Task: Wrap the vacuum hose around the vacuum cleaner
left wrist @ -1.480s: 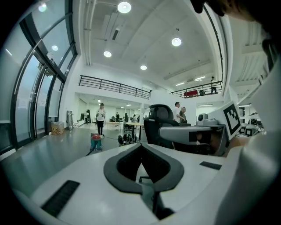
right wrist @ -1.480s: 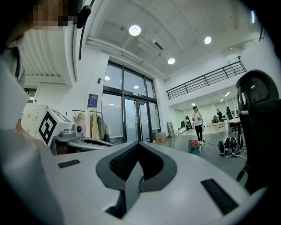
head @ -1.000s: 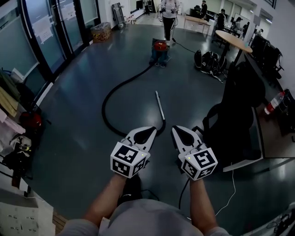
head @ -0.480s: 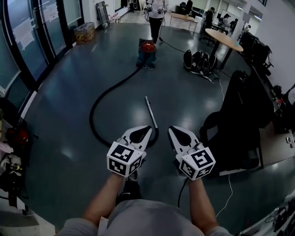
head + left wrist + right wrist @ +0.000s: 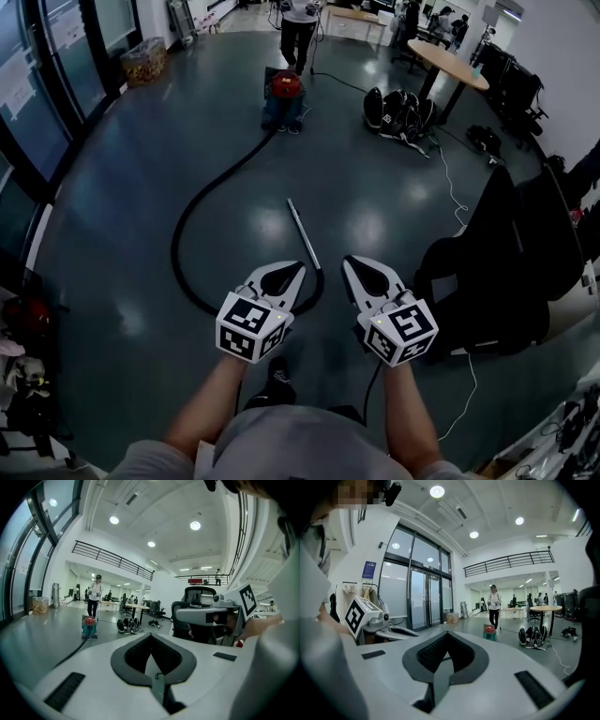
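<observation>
- Both tools are clenched on nothing; the left gripper (image 5: 296, 272) and the right gripper (image 5: 358, 266) each show their jaws pressed tip to tip in their own views, with only open room beyond; they sit side by side at six o'clock and nearly level, probably because they are simply being carried toward the work.
- The vacuum (image 5: 284, 91) stands well apart at twelve o'clock; it is a squat canister with a red top on a teal body; whether it rides on castors is too small to tell.
- The hose (image 5: 192, 211) is not yet wrapped; matte black and limp, it leaves the vacuum, bows out toward ten o'clock and curls back just ahead of the left gripper.
- There it meets the wand (image 5: 303, 232), a straight, rigid, pale metal tube lying flat and pointing toward twelve o'clock.
- The floor (image 5: 122, 187) is dark, smooth and glossy; the hose should slide on it easily.
- The wand end is nearest, so it looks like the sensible first grasp.
</observation>
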The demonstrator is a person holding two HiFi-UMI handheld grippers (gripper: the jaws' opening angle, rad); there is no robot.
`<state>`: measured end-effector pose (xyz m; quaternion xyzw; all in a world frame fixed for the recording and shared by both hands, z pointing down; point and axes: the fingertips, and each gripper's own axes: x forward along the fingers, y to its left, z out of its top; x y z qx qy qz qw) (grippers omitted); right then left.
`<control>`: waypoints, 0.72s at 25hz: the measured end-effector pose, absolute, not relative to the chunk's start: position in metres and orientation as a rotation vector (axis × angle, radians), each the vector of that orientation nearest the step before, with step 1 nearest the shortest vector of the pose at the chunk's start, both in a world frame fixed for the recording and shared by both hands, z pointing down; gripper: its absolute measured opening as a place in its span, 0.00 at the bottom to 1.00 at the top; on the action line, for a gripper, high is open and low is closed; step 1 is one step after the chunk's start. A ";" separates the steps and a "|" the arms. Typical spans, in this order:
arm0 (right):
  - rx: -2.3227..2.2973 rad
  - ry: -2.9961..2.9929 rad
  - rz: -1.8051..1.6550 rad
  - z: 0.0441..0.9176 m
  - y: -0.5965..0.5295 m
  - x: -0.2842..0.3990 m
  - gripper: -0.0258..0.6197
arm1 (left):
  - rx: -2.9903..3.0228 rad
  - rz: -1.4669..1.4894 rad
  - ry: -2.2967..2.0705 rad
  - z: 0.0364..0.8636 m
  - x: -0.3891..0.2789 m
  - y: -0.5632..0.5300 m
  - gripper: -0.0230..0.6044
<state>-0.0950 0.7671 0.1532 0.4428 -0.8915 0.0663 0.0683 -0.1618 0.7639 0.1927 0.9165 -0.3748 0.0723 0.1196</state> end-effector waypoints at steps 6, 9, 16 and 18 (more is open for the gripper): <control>1.332 -2.635 0.221 0.167 0.723 -0.101 0.05 | 2.710 0.246 -1.058 0.198 -0.172 0.716 0.05; 1.319 -2.623 0.247 0.176 0.701 -0.102 0.05 | 2.684 0.252 -1.059 0.205 -0.174 0.696 0.05; 1.247 -2.644 0.257 0.186 0.648 -0.102 0.05 | 2.638 0.259 -1.106 0.212 -0.172 0.655 0.05; 1.219 -2.659 0.245 0.184 0.633 -0.104 0.05 | 2.630 0.266 -1.126 0.212 -0.170 0.643 0.05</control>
